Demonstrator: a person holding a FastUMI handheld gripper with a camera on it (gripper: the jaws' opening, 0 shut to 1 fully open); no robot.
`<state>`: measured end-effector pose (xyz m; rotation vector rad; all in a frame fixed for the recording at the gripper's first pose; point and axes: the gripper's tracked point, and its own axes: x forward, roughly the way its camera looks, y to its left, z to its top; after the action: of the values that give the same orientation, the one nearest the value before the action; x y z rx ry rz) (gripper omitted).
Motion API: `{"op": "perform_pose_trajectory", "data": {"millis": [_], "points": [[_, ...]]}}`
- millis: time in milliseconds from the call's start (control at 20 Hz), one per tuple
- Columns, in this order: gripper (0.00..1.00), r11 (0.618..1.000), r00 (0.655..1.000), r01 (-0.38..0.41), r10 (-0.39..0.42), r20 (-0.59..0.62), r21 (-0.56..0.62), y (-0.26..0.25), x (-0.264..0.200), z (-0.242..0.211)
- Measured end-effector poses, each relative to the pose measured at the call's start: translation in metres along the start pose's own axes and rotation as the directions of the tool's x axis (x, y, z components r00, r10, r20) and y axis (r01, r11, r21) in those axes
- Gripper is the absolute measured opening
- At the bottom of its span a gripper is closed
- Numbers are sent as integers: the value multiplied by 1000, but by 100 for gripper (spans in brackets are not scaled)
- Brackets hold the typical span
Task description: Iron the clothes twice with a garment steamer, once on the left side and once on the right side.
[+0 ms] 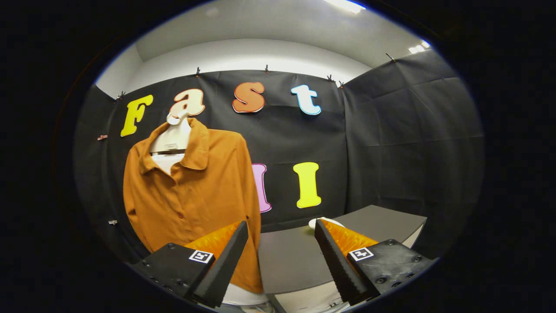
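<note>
Hiding shirt [195,191] hem, gripper [281,226] open, empty

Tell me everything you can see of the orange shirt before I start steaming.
The orange shirt hangs upright on a pale mannequin torso against the booth wall, beside the grey table. It has a spread collar, a buttoned front with small matching buttons, and long sleeves hanging down; the fabric looks soft and matte, with light creases. The open hand-held gripper is not touching it; one finger overlaps its hem in view.
</note>
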<state>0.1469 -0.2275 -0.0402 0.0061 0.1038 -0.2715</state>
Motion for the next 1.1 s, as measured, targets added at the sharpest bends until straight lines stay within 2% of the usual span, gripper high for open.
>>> {"op": "perform_pose_trajectory", "data": {"millis": [600, 1100], "points": [[98, 999, 992, 40, -37, -121, 23, -108, 86, -37], [98, 998, 958, 47, -32, -284, 46, -141, 122, -94]]}}
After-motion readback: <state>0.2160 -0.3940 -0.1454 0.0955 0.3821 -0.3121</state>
